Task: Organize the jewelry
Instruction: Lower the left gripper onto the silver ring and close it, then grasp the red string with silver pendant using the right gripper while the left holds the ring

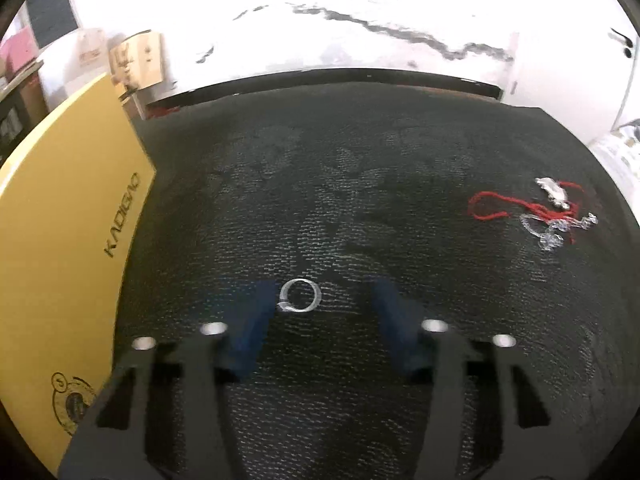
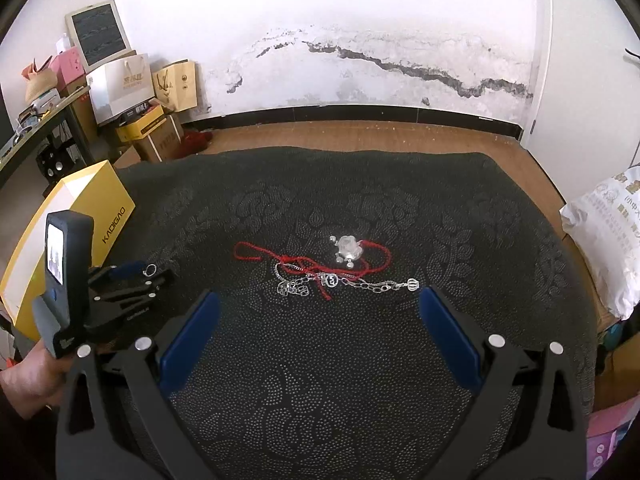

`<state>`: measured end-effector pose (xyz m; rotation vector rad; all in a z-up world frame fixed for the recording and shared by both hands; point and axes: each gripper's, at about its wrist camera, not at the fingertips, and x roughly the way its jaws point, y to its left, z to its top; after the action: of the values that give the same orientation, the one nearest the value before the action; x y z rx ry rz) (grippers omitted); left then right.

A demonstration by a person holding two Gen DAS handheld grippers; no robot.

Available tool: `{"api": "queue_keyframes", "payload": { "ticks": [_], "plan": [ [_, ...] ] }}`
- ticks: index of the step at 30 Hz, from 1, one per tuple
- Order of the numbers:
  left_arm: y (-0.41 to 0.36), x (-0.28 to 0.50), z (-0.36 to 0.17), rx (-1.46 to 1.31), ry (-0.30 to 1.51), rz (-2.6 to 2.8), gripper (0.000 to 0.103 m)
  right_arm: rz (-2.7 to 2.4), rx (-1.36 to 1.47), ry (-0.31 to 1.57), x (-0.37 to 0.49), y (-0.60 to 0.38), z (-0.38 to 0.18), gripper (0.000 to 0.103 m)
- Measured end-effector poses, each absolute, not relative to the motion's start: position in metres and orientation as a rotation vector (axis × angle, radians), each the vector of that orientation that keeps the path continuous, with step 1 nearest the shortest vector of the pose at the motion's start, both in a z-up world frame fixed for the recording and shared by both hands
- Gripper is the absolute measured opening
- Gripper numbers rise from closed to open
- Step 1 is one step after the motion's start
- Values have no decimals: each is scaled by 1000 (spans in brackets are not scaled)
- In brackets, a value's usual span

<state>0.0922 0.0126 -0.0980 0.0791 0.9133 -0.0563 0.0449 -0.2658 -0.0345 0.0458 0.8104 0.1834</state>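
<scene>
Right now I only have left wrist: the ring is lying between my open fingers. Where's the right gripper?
Observer: The right gripper is open and sits short of the jewelry tangle, touching nothing.
Operator: The tangle is a blur here. What's in it?
Observer: A red cord carrying a silver pendant, crossed with silver chains. One chain ends in a small crown-shaped charm on the side nearest the right finger.
Operator: What's past the cloth's far edge?
Observer: Bare wooden floor up to the wall.
</scene>
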Motion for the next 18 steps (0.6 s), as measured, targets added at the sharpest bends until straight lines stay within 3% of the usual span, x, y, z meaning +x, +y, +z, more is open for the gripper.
{"api": "queue_keyframes", "payload": {
  "ticks": [1, 2, 9, 10, 18],
  "plan": [
    [13, 92, -98, 77, 911, -59, 23, 183, 43, 810, 45, -266, -35, 96],
    [14, 92, -98, 73, 912, -62, 19, 183, 41, 809, 44, -265, -35, 96],
    [15, 90, -95, 54, 923, -61, 18, 179, 49, 810, 47, -266, -36, 96],
    [14, 89, -92, 54, 916, -55, 2, 179, 46, 810, 47, -266, -36, 96],
    [-4, 83, -53, 84, 840, -76, 1, 150, 46, 836, 51, -278, -46, 96]
  ]
}}
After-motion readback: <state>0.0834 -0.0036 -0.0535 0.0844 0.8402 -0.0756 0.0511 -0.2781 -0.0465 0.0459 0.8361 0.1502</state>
